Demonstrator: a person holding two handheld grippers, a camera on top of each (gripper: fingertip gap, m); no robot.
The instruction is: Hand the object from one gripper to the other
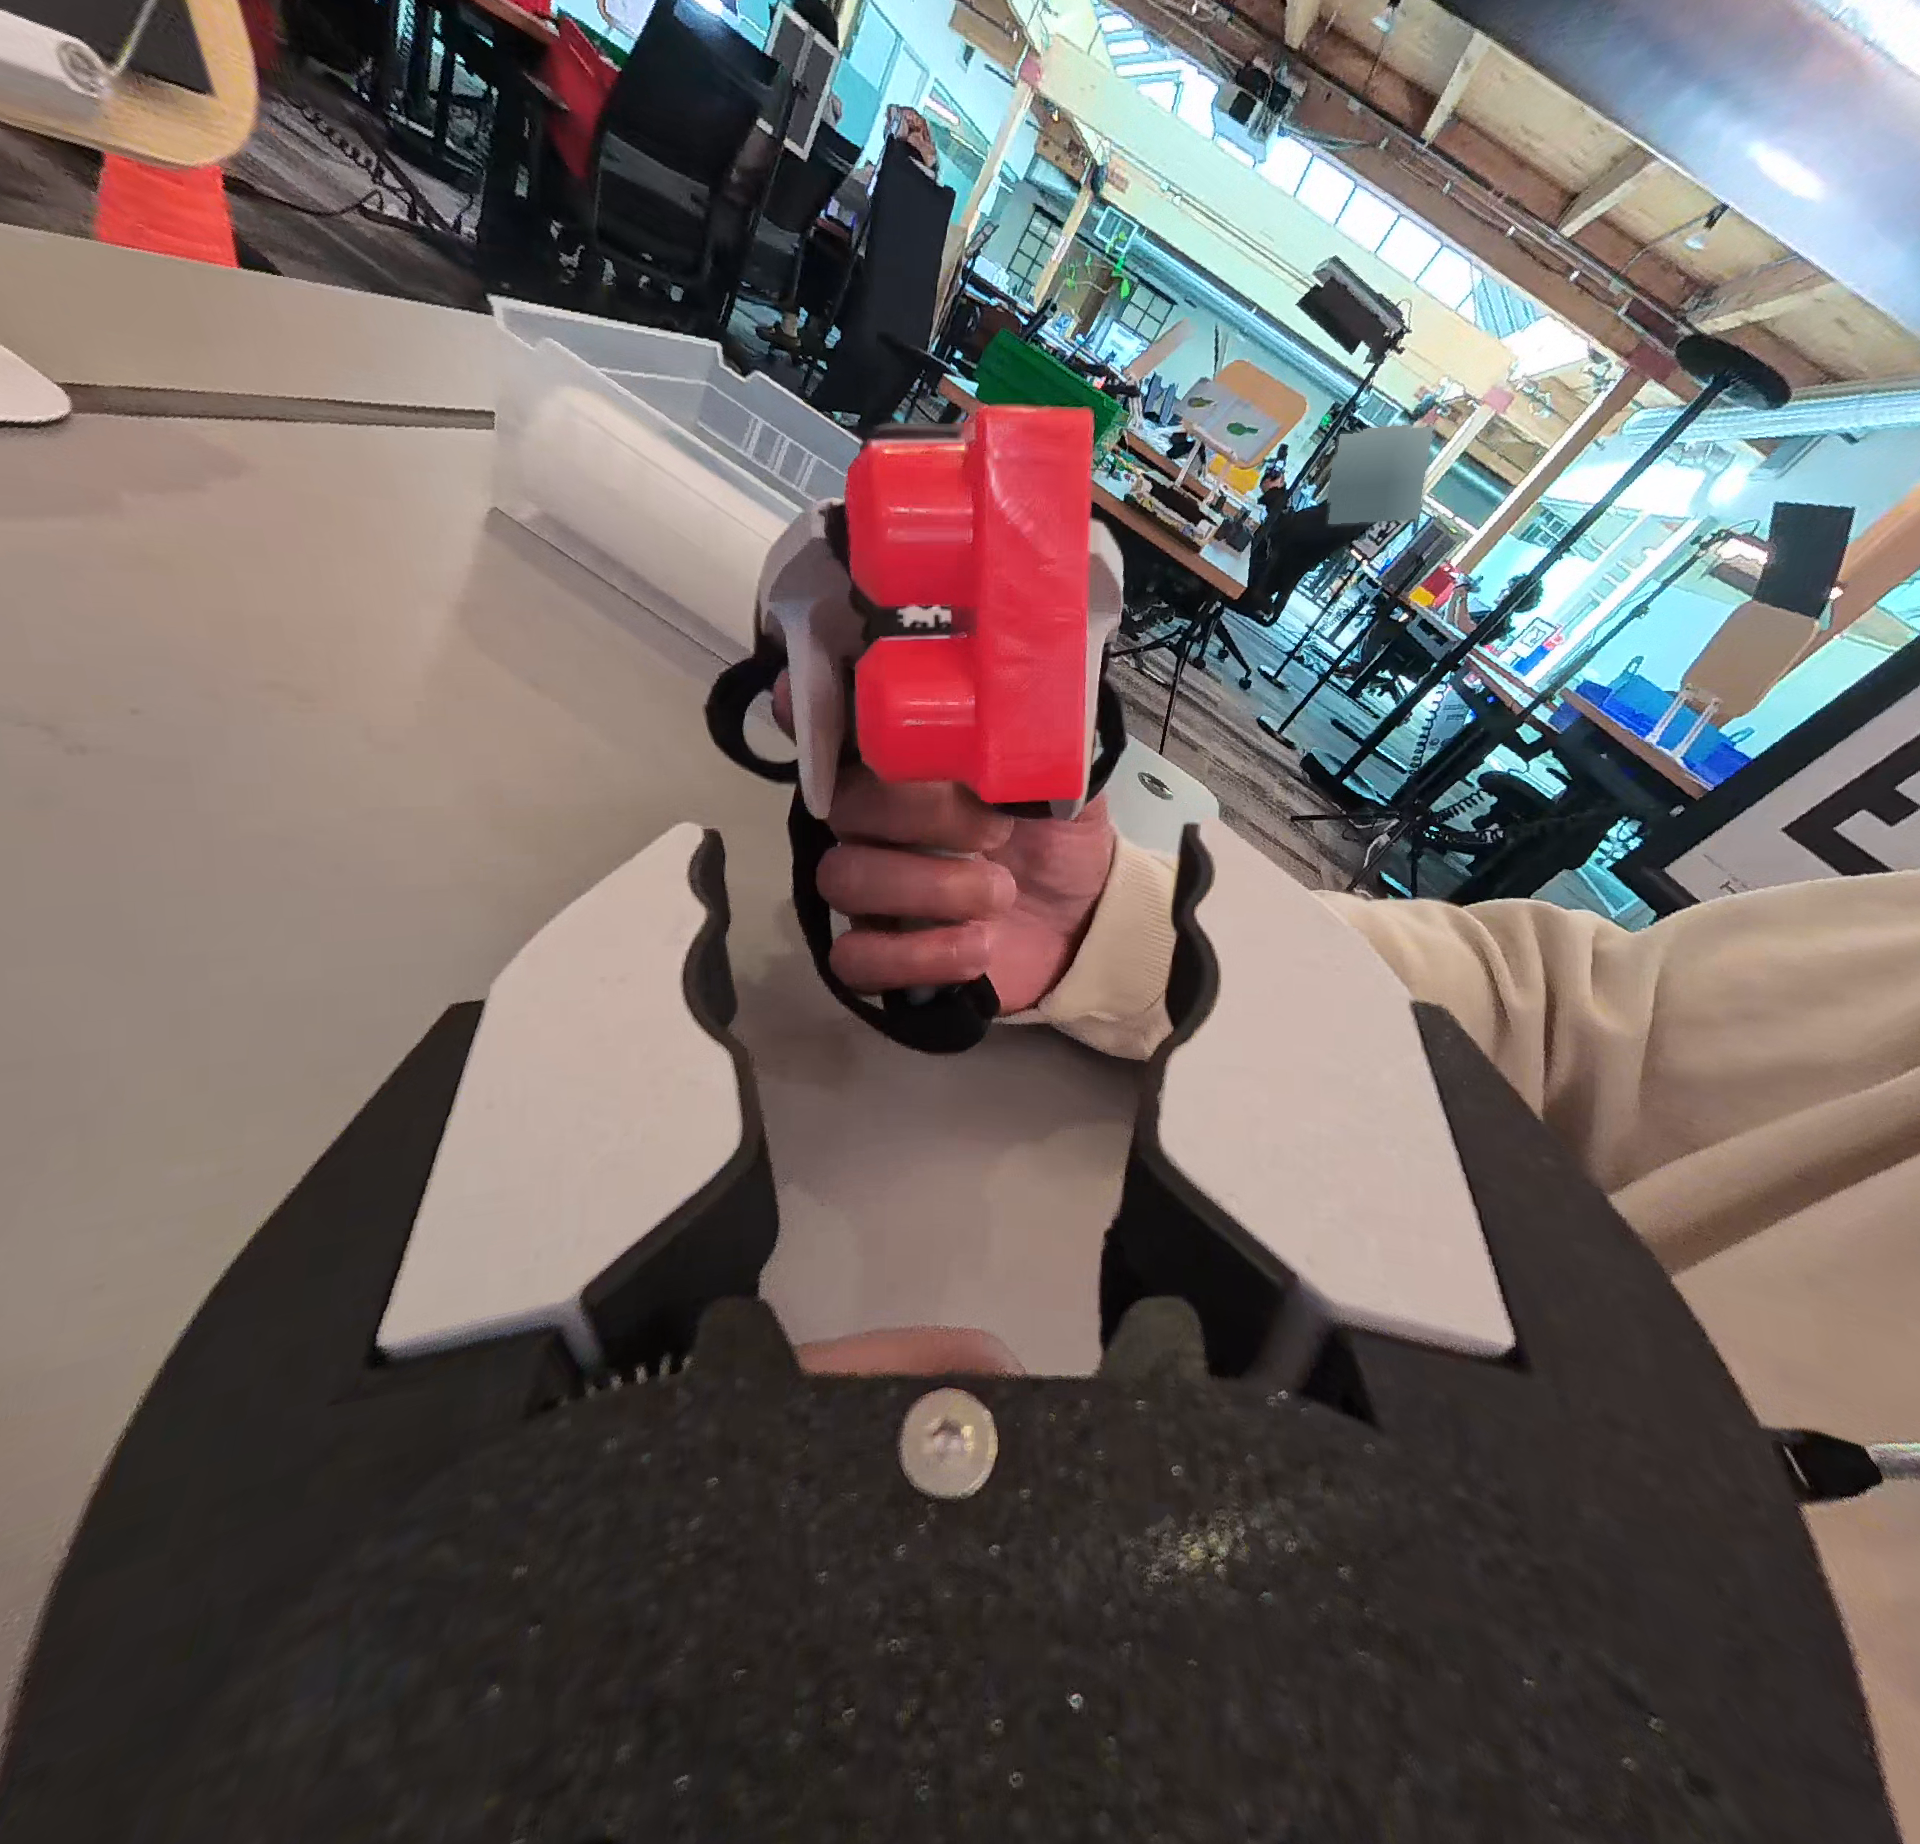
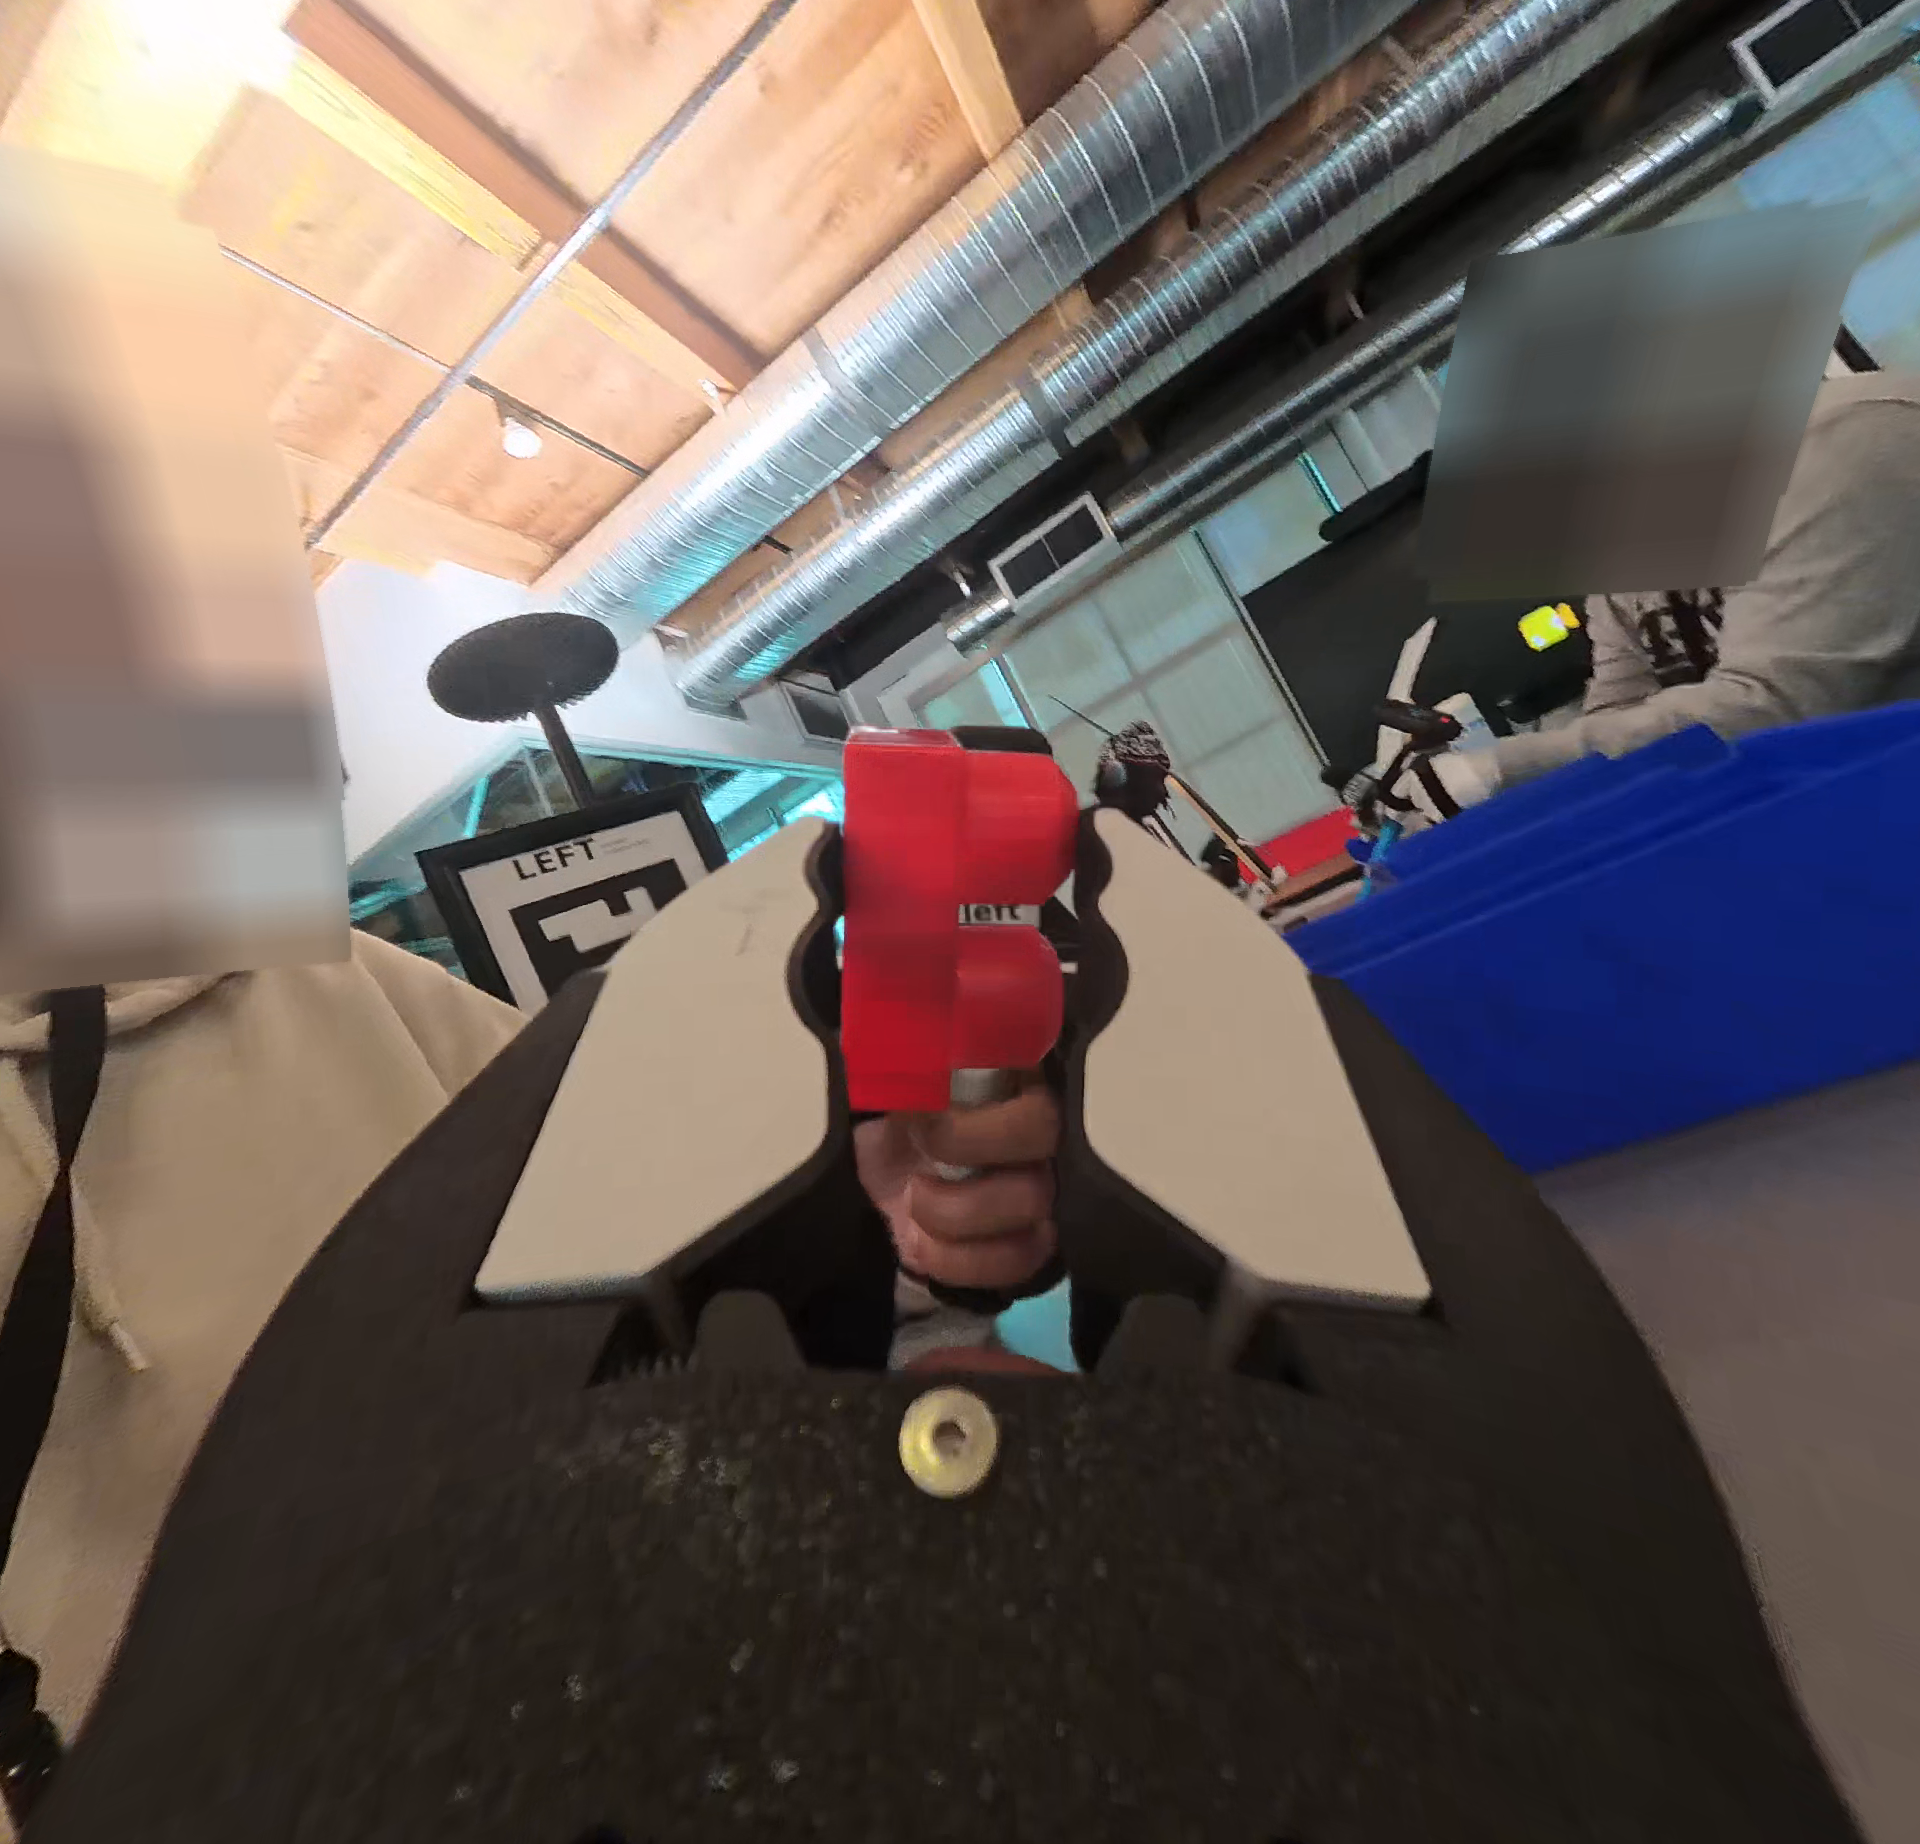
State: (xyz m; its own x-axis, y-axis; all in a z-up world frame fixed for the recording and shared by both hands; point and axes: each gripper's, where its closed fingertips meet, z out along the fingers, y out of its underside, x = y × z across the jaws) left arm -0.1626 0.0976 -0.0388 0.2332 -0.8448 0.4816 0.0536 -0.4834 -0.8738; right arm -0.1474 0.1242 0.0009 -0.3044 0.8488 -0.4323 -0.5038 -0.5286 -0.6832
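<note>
The right gripper [image 2: 956, 921], with 2 white plastic fingers [image 2: 686, 1067] and black wavy pads, is closed down on the chunky red plastic block with 2 rounded lobes [image 2: 945, 921], which sits upright between its tips at 12 o'clock in the right wrist view. In the left wrist view the left gripper [image 1: 945, 921] stands wide apart and holds nothing, its 2 white fingers [image 1: 592, 1098] at 10 and 2 o'clock. The block [image 1: 977, 599] hangs beyond them at 12 o'clock over the pale grey table [image 1: 260, 703], apart from its tips, above a hand [image 1: 935, 911] in a cream sleeve [image 1: 1558, 1046].
</note>
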